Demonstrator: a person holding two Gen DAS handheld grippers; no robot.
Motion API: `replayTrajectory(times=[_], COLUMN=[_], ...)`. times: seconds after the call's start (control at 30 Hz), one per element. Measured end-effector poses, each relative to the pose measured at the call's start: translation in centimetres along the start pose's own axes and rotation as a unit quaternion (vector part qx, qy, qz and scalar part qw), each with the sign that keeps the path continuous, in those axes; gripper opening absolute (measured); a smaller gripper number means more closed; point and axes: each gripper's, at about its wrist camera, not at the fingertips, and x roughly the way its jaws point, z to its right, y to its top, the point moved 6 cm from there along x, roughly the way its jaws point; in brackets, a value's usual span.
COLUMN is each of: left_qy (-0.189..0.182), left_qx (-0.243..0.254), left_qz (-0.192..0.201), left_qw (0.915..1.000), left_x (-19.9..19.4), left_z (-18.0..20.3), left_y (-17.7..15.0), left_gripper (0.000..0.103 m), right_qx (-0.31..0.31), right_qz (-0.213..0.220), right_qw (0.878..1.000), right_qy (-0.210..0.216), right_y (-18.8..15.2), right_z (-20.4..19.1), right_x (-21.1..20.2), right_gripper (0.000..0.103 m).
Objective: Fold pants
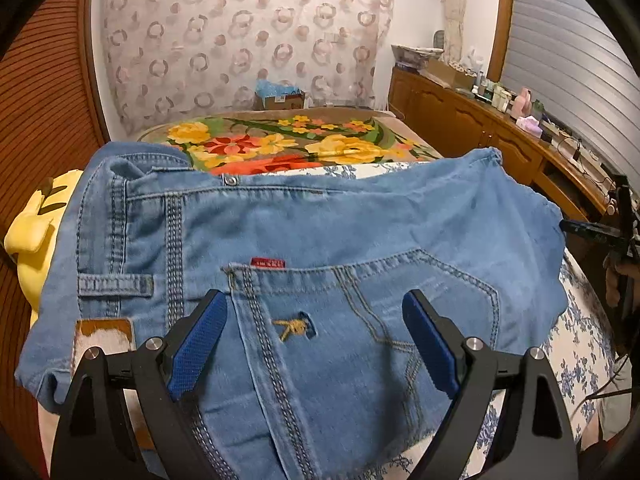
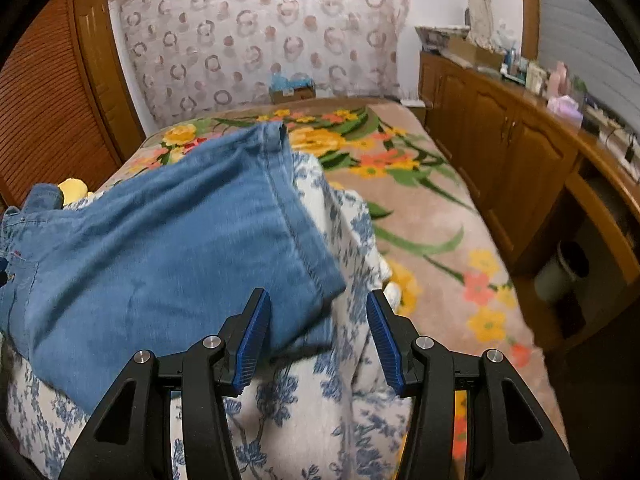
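Light blue denim pants (image 1: 304,232) lie folded on a white quilt with blue flowers (image 1: 580,344) on the bed. The back pocket with a yellow embroidered mark faces up. My left gripper (image 1: 316,336) is open and empty, just above the pocket at the waist end. My right gripper (image 2: 318,340) is open and empty, near the folded leg end of the pants (image 2: 172,248), whose corner lies by the left finger. The right gripper also shows at the right edge of the left wrist view (image 1: 616,232).
A floral blanket (image 2: 420,208) covers the far part of the bed. A yellow plush toy (image 1: 32,232) lies left of the pants. A wooden cabinet (image 2: 520,152) with clutter on top runs along the right. A slatted wooden door (image 2: 44,100) stands at left.
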Motion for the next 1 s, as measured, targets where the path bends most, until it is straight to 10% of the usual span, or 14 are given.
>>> replayTrajectory(times=[1.0], left_qy=[0.099], left_qx=[-0.036], left_qz=[0.018], left_qw=[0.9942], left_x=[-5.7], left_z=[-9.1], left_y=[-3.7], left_gripper=[0.09], right_qx=[-0.041], right_qz=[0.032], right_qw=[0.998], right_qy=[-0.017], right_y=[-0.1], right_z=[-1.5], right_x=[-2.1], right_gripper=[0.015])
